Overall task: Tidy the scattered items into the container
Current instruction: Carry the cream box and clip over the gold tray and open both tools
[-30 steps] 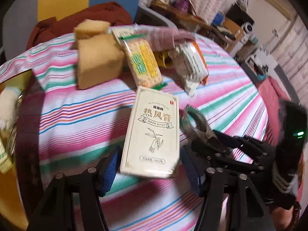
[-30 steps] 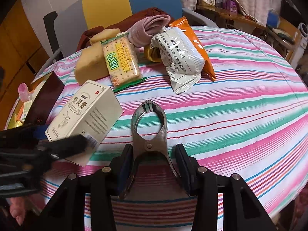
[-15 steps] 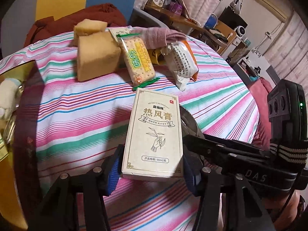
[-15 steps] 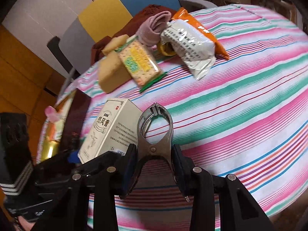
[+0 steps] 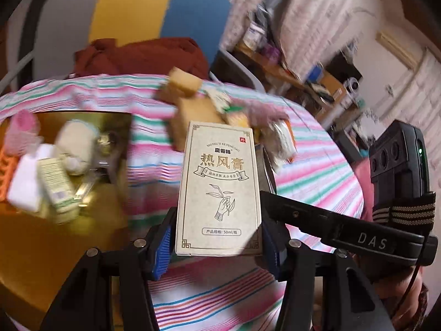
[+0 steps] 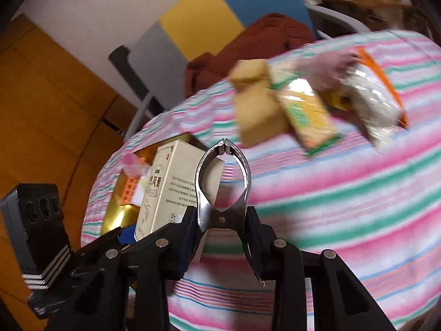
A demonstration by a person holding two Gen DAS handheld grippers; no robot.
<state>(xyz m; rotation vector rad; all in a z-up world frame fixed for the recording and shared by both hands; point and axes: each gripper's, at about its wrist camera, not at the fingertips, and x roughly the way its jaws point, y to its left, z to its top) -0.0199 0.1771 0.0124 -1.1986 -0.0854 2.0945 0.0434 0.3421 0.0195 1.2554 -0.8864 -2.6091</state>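
My left hand-held gripper (image 5: 215, 244) is clenched on the cream carton (image 5: 219, 187), blue pads (image 5: 162, 251) pressing its two long side faces near the bottom end, box lifted clear of the striped counter (image 5: 317, 171) and standing out ahead of me. Judging by the print, a small bottle box: light, stiff card, smooth faces, could slide if I loosen; the side-on hold at the lower end looks fine, but squeezing harder may dent the card. My right hand-held gripper (image 6: 222, 240) is clamped around the metal clamp tool (image 6: 222, 182), pads on its handles just below the pivot, its curved tips meeting ahead of me. Rigid steel, slick, heavier than the carton; holding near the pivot keeps it from swinging. The gold container (image 5: 49, 234) sits ahead and to the left of the left hand-held gripper, already holding small items. Sponges (image 6: 257, 102), cracker pack (image 6: 306, 113) and snack bags (image 6: 372, 107) lie farther ahead on the counter, soft or crinkly, blurred.
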